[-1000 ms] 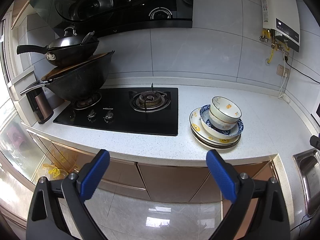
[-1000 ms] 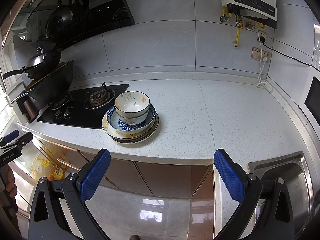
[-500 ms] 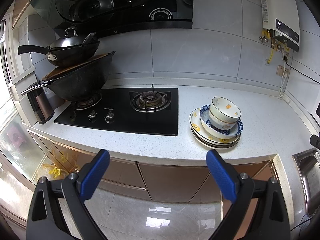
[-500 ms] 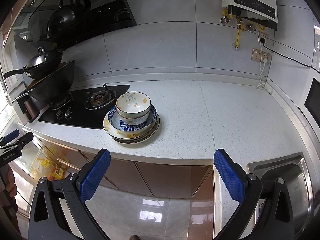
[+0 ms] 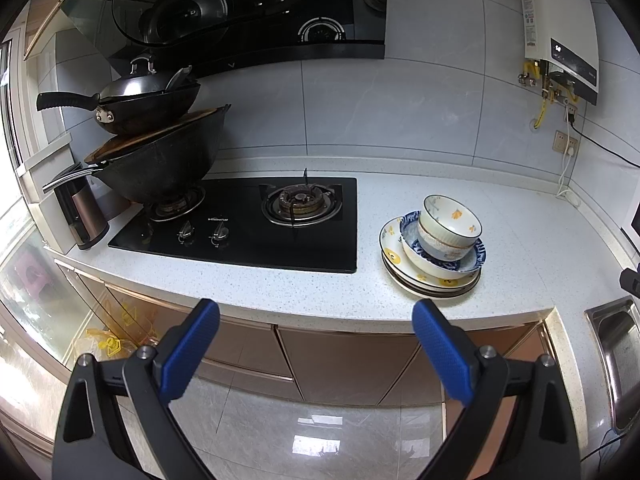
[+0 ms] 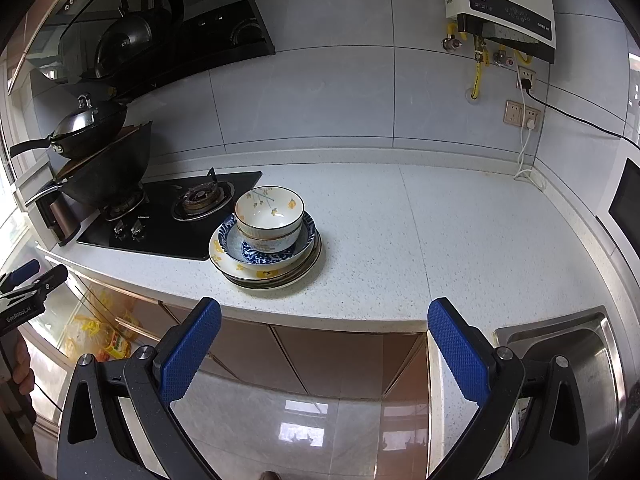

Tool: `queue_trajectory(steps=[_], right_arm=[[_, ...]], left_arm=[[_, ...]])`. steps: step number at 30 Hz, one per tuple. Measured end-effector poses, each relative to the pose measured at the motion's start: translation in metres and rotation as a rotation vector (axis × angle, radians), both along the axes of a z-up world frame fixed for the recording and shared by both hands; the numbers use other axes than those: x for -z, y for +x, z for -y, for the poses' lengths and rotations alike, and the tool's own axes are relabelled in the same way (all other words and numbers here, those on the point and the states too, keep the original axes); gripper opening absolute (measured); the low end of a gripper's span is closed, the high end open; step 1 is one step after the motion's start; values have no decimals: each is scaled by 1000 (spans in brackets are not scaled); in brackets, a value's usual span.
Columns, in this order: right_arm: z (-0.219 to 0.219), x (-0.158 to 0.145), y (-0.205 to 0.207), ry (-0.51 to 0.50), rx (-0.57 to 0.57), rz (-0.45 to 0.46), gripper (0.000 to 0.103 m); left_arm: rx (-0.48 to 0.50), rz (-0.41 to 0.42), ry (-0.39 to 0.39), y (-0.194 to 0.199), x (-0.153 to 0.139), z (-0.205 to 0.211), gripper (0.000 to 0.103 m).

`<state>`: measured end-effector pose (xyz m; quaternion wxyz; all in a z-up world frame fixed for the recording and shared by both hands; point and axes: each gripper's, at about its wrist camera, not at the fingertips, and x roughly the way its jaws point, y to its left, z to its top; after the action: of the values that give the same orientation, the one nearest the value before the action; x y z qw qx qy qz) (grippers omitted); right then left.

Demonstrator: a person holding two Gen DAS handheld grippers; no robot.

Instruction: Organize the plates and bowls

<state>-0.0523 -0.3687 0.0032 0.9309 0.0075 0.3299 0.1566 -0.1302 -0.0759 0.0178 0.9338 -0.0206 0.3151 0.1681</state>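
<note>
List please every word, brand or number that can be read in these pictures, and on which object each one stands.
"50": display of the water heater.
"GenRobot.AI": side of the left gripper, seen from the right wrist camera.
White brand mark on the gas hob, above its knobs: too small to read.
Label strip on the water heater's side: too blurred to read.
Range hood markings: unreadable.

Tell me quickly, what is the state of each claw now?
Left claw: open, holding nothing.
Right claw: open, holding nothing.
</note>
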Motion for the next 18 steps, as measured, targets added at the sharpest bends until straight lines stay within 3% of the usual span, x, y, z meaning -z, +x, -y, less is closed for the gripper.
queue_trajectory(steps=[18], right_arm=[[-2,-2,-1,-1,-2,5,102]], left_arm=[[2,-1,-1,3,-4,-2,98]])
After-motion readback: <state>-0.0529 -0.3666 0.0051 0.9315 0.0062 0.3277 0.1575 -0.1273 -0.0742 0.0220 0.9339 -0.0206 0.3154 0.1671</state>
